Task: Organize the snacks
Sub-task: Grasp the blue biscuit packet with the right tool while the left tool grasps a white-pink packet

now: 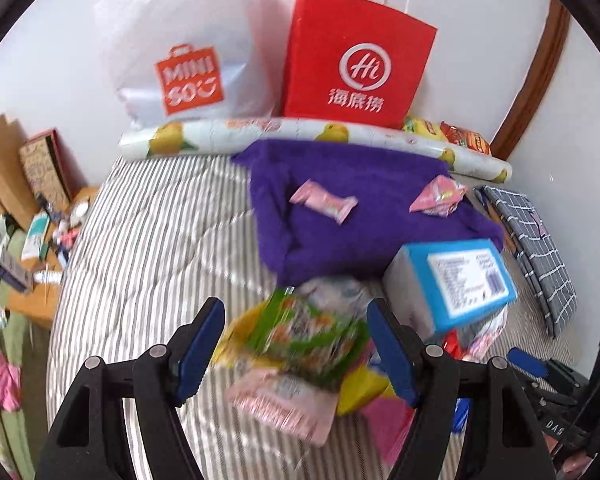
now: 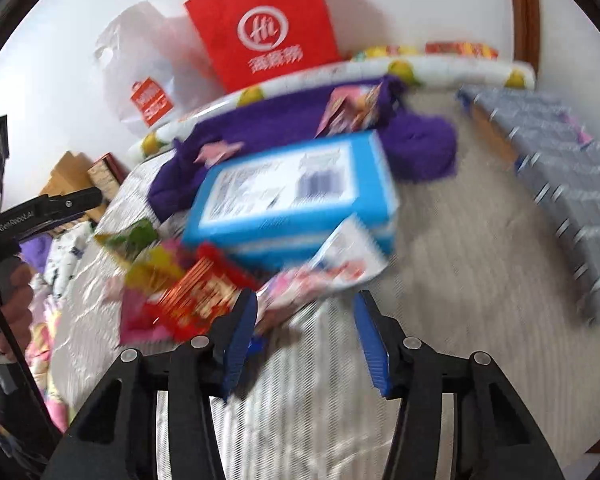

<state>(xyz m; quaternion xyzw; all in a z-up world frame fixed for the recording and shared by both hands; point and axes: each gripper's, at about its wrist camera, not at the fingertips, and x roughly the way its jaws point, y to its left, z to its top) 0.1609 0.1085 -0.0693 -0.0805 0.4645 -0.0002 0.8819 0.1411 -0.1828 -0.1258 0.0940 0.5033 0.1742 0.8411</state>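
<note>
A heap of snack packets lies on a striped bed. In the left wrist view my left gripper [image 1: 296, 316] is open over a green and yellow packet [image 1: 308, 336] that rests on a pink packet [image 1: 284, 400]. A blue box [image 1: 456, 280] lies to the right of them. Two pink sweets [image 1: 325, 201] [image 1: 438, 196] lie on a purple towel [image 1: 340, 240]. In the right wrist view my right gripper [image 2: 304, 304] is open just before a white and pink packet [image 2: 332, 272], beside a red packet [image 2: 198, 300] and below the blue box [image 2: 296, 196].
A red paper bag [image 1: 356, 56] and a white plastic bag [image 1: 188, 48] stand against the wall behind a lemon-print roll [image 1: 300, 130]. More snack packets [image 1: 456, 134] sit at the back right. A grey checked cushion [image 1: 536, 248] lies right. Boxes and clutter [image 1: 28, 200] fill the left.
</note>
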